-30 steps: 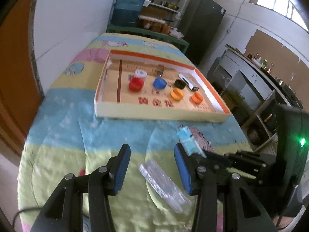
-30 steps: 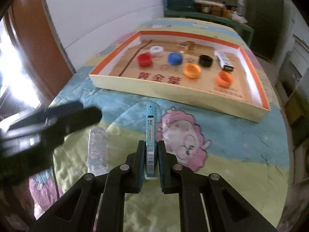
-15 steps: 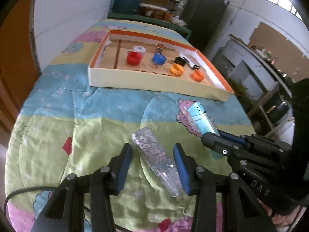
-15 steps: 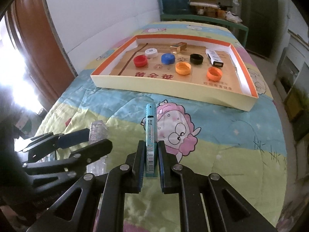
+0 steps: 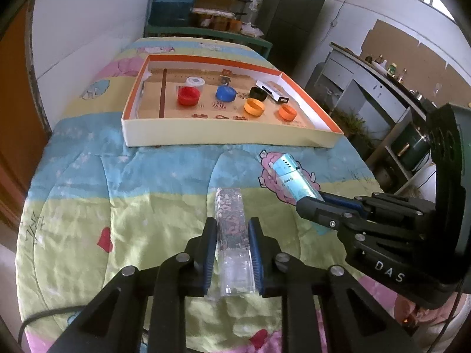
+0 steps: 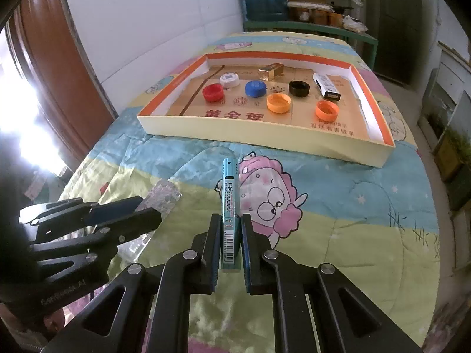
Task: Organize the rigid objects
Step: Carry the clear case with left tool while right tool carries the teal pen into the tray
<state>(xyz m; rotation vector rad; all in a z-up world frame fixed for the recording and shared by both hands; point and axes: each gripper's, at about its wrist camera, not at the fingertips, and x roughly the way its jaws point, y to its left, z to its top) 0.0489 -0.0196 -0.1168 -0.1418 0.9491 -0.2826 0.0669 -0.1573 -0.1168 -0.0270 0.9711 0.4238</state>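
Note:
My left gripper (image 5: 232,228) is shut on a clear plastic case (image 5: 231,229) with a speckled pattern, low over the quilt; the case also shows in the right wrist view (image 6: 160,197). My right gripper (image 6: 230,220) is shut on a teal lead tube (image 6: 230,203), held above the quilt; the tube also shows in the left wrist view (image 5: 295,184). A shallow orange-rimmed cardboard tray (image 6: 250,135) lies ahead, holding several coloured bottle caps, a gold box (image 6: 270,71) and a white stick (image 6: 326,86).
The table is covered by a cartoon-print quilt (image 6: 338,206). A white wall and brown door (image 6: 50,58) run along the left. Shelves with a blue water jug (image 5: 173,0) stand behind the table, cabinets to the right.
My left gripper has closed on the clear case, which now points straight ahead between the fingers. The right gripper still holds the teal tube, slightly shifted.

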